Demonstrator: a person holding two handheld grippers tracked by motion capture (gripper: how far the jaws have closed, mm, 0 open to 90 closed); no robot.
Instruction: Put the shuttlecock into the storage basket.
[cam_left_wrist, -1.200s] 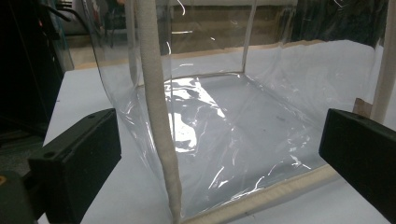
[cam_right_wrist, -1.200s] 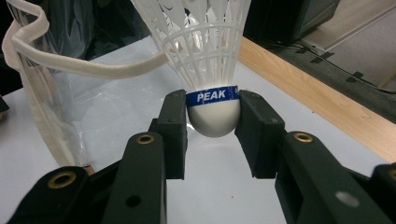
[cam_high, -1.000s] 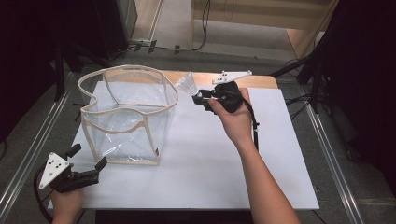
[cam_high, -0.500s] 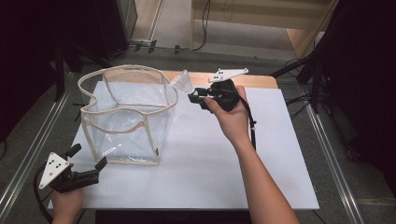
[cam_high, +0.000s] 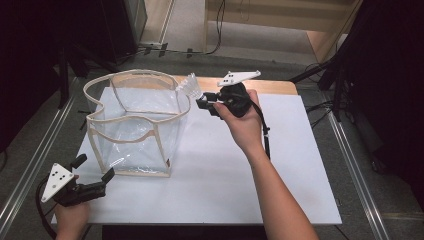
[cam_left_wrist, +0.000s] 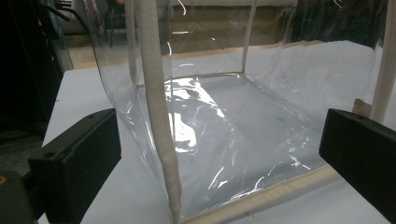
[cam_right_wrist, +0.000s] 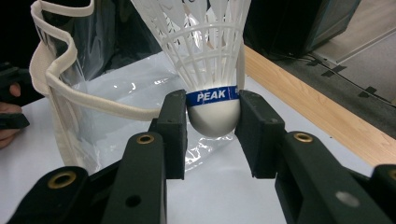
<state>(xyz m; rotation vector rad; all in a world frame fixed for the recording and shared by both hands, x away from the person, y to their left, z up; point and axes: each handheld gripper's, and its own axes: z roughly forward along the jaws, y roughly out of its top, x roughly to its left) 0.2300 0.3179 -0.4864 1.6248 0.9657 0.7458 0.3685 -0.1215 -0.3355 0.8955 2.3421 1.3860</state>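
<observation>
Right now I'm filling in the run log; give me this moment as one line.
right gripper: shut on shuttlecock, at bag rim | left gripper: open, idle by clear bag | shuttlecock not yet in bag

White table (cam_high: 280, 165), wooden edge (cam_high: 260, 86)

This looks like a lab or test space rather than a home: a white work board (cam_high: 210, 165) lies on a wooden table (cam_high: 265, 86) framed by metal rails (cam_high: 30, 160), with black equipment stands (cam_high: 65, 65), loose cables (cam_high: 215, 30) on a bare grey floor (cam_high: 185, 25) (dark curtains close off both sides)
</observation>
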